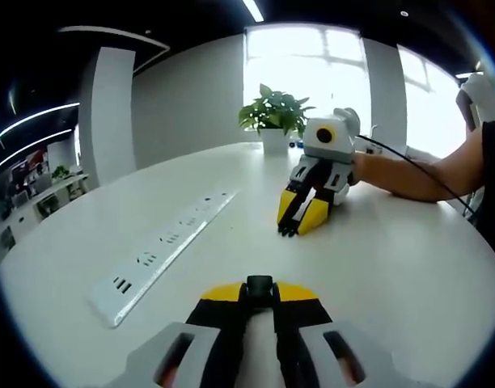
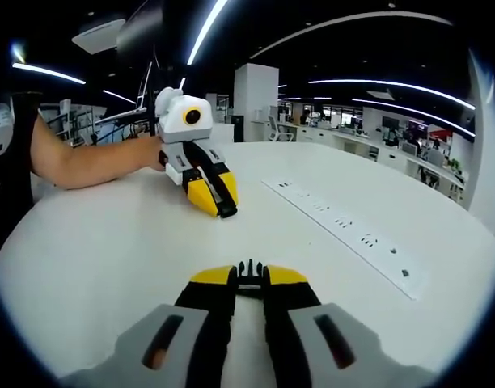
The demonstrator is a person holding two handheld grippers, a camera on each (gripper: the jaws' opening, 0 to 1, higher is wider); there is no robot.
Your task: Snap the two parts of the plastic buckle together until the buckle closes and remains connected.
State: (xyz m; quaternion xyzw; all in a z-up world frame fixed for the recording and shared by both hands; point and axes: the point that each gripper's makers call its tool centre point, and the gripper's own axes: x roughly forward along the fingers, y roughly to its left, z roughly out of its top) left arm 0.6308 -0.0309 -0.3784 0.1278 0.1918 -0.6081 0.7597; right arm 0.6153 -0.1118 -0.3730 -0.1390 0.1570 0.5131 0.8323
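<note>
**Buckle halves held apart, one in each gripper, over the white table**

The two parts of the black plastic buckle were separate. One half [image 1: 260,288] sat pinched at the tips of the left gripper [image 1: 260,301], a small blocky black piece with a squared end, its long axis running forward along the jaws. The other half [image 2: 247,275] was clamped in the right gripper [image 2: 247,284]; its exposed end showed short prongs, also pointing forward along the jaws. Both sets of yellow-tipped jaws were closed tight on their pieces.

The grippers faced each other across the table [image 1: 393,267], well apart, each resting low on or just over its surface. In the left gripper view the right gripper appeared toward the far edge, tip down at the tabletop, held by a person's hand [image 1: 362,166]. In the right gripper view the left gripper lay similarly, a bare forearm [image 2: 86,162] behind it.

A long white power strip [image 1: 162,246] lay flat on the table to one side of the grippers. A potted plant [image 1: 273,121] stood at the far edge by the window.
</note>
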